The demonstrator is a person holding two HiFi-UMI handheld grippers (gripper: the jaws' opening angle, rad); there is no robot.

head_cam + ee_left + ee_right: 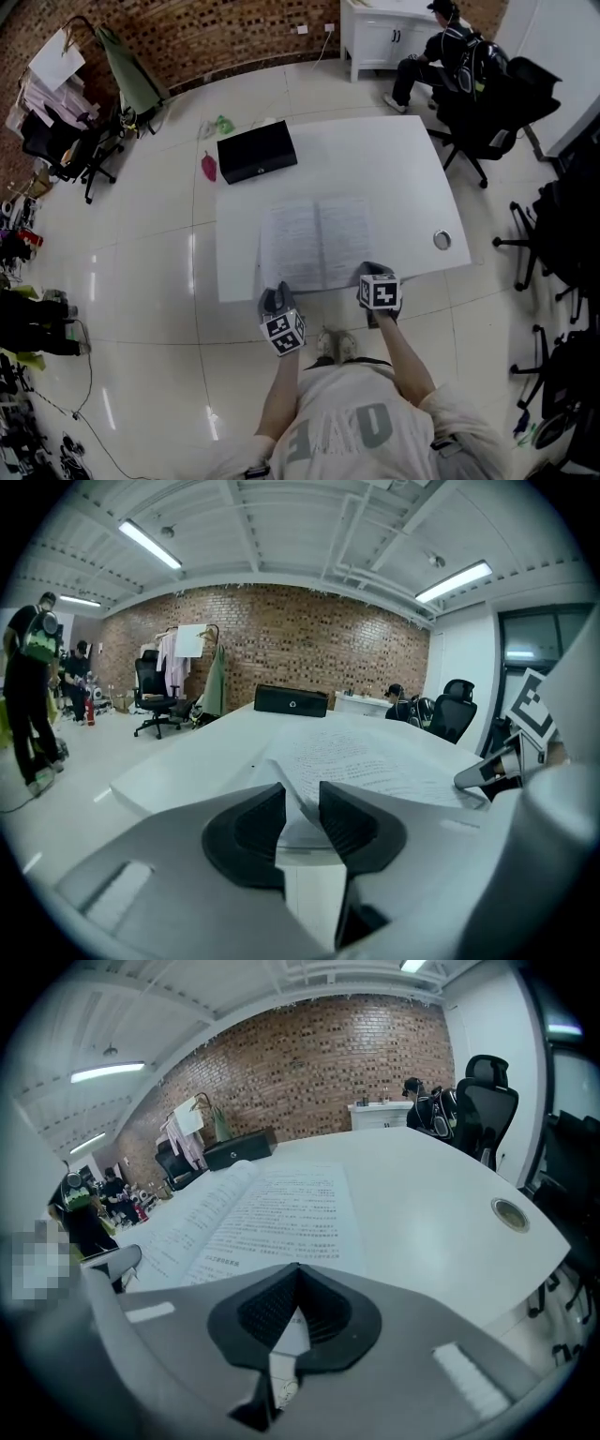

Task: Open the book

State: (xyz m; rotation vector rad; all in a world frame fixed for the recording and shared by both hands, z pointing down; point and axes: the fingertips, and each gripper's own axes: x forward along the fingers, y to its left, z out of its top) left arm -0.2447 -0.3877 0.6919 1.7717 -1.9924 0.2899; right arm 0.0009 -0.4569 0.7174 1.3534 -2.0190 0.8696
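Brick wall (234, 37) along the far side, glossy white tile floor (141, 272). White tabletop (394, 178) mid-room, grommet hole (442, 240) near its right edge. Black office chairs (492, 117) on the right, white cabinet (380, 37) against the wall, clothes rack (56, 80) far left. Strip lights (150, 544) lit overhead.

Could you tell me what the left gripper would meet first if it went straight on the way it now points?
The book: its near left corner lies right ahead of the left gripper, seemingly between the parted fingers, though depth is hard to judge.
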